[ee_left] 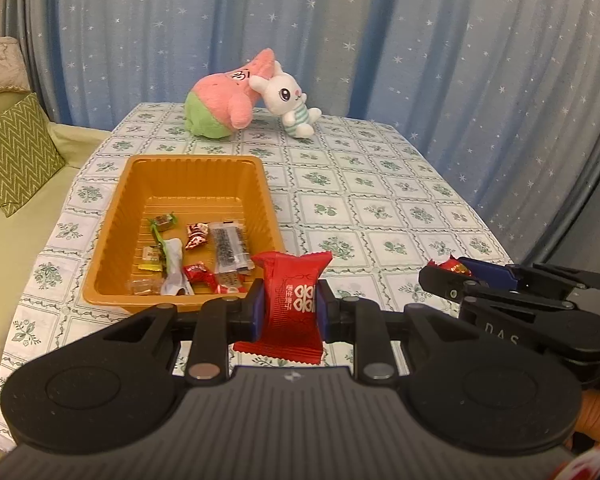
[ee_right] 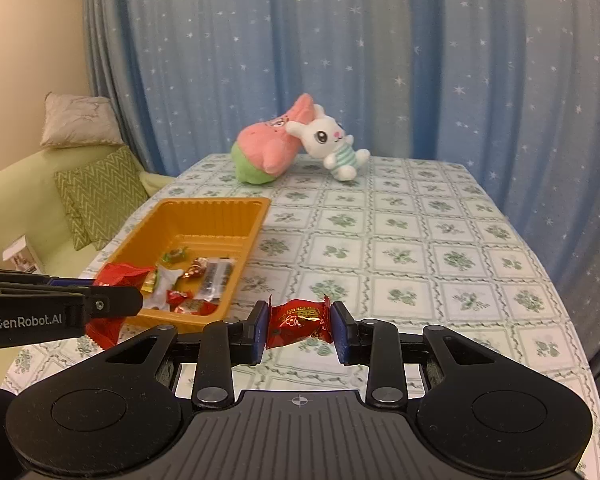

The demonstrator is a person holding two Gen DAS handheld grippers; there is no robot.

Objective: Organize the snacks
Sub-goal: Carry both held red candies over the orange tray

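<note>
Left claw [ee_left: 290,304] gripping red packet [ee_left: 292,300], right claw [ee_right: 300,326] gripping candy [ee_right: 299,322], floral tablecloth [ee_right: 420,248], starry blue curtain [ee_right: 380,60]

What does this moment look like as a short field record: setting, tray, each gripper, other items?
setting: table with green floral tablecloth, blue starred curtain behind
tray: orange tray on the table, holding several wrapped snacks
left gripper: shut on a flat red snack packet, near the tray's front edge
right gripper: shut on a small red candy, above the tablecloth, right of the tray
other items: pink and green plush and white rabbit plush at the far end
</note>
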